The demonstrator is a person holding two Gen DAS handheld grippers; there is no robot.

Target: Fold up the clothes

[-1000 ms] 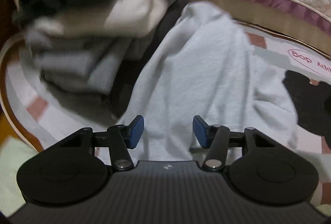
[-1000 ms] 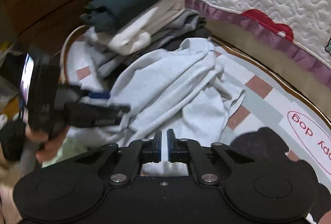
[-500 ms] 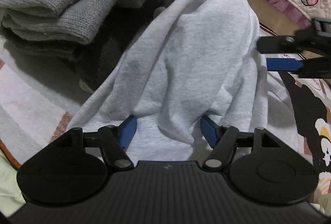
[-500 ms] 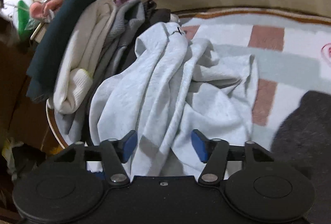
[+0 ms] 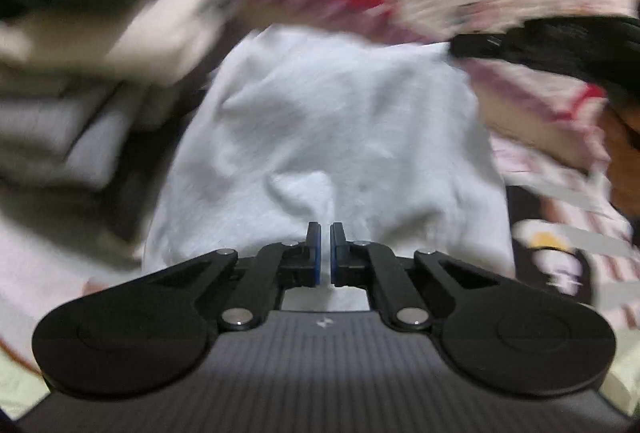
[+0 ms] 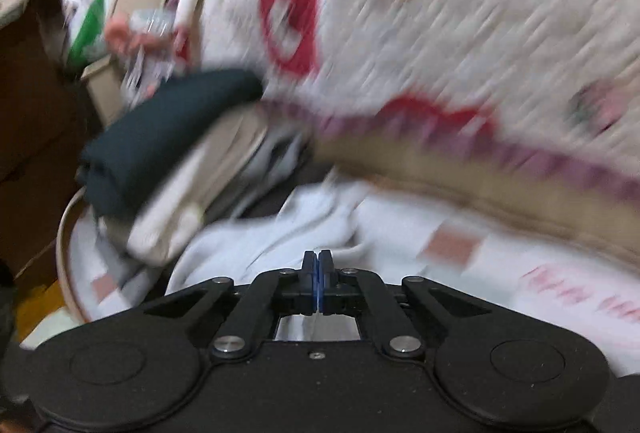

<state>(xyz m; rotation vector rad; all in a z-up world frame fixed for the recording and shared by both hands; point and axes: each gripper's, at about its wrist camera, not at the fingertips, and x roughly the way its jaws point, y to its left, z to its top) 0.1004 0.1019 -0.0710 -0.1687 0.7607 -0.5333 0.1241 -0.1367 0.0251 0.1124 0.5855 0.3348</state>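
The left gripper (image 5: 325, 247) jaws are closed on a fold of the pale garment (image 5: 332, 137); the right gripper (image 6: 318, 275) jaws are also closed, pinching its edge, right of the folded stack (image 6: 160, 153).

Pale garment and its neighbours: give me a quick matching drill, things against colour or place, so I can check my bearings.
Things:
1. garment
2. top of stack
3. quilt
4. mat

Descriptions:
A. white with red shapes, behind everything
B. dark, folded
C. pale grey, pinched in the left gripper
D. checked with pink squares, under the clothes

Pairs: 1-C, 2-B, 3-A, 4-D
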